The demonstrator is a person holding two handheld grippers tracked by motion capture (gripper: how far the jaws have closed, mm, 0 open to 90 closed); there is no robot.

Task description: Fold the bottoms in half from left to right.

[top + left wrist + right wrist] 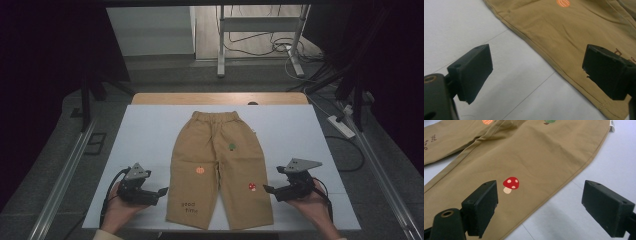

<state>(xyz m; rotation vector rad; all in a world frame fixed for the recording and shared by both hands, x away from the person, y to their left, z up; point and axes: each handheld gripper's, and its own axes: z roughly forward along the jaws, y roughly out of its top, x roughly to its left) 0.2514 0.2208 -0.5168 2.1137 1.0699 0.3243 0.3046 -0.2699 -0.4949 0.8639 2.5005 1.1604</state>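
Observation:
A pair of small tan trousers (220,165) lies flat on the white sheet (150,135), waistband far, legs toward me. It carries an orange pumpkin print (200,170), a green tree print (232,146) and a red mushroom print (252,187). My left gripper (162,191) rests in a hand just left of the left leg's hem, pointing at it. Its jaws stand open over the sheet and the trousers' (564,32) side seam, my left gripper (537,67) holding nothing. My right gripper (267,189) sits just right of the right leg. It is also open, my right gripper (541,205) low beside the mushroom print (511,183).
The sheet covers a wooden table whose far edge (165,98) shows bare. Beyond it stand a metal frame's legs (220,60) and floor cables. A power strip (341,126) lies on the floor to the right. Metal rails run along both sides of the table.

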